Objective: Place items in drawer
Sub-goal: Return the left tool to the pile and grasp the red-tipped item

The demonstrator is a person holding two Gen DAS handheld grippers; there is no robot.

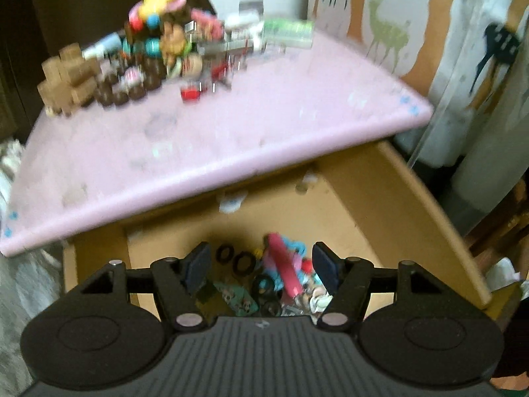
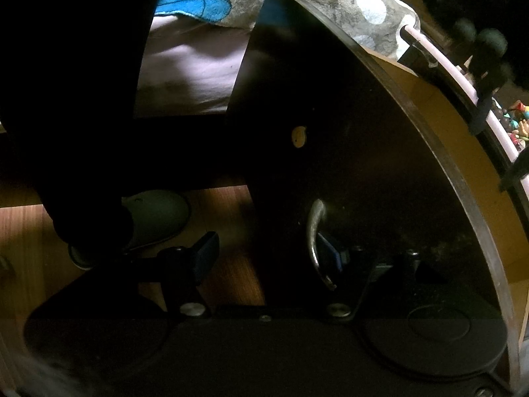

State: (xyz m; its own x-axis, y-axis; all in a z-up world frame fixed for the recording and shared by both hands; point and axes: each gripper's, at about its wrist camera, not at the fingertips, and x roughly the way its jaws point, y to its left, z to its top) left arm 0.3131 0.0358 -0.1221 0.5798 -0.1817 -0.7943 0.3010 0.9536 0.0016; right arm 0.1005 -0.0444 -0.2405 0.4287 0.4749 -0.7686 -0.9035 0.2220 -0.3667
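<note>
Directly below the left gripper (image 1: 261, 259), whose jaws stand apart and hold nothing, lies the open drawer (image 1: 373, 195); the pile of small toys (image 1: 158, 49) sits far across the pink tabletop (image 1: 205, 132). Meanwhile the right gripper (image 2: 264, 251), jaws parted, straddles the drawer handle (image 2: 314, 238)

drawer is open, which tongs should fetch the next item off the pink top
Left. Its tongs hang open and empty over the drawer, facing the toys; the right tongs sit at the drawer handle.
</note>
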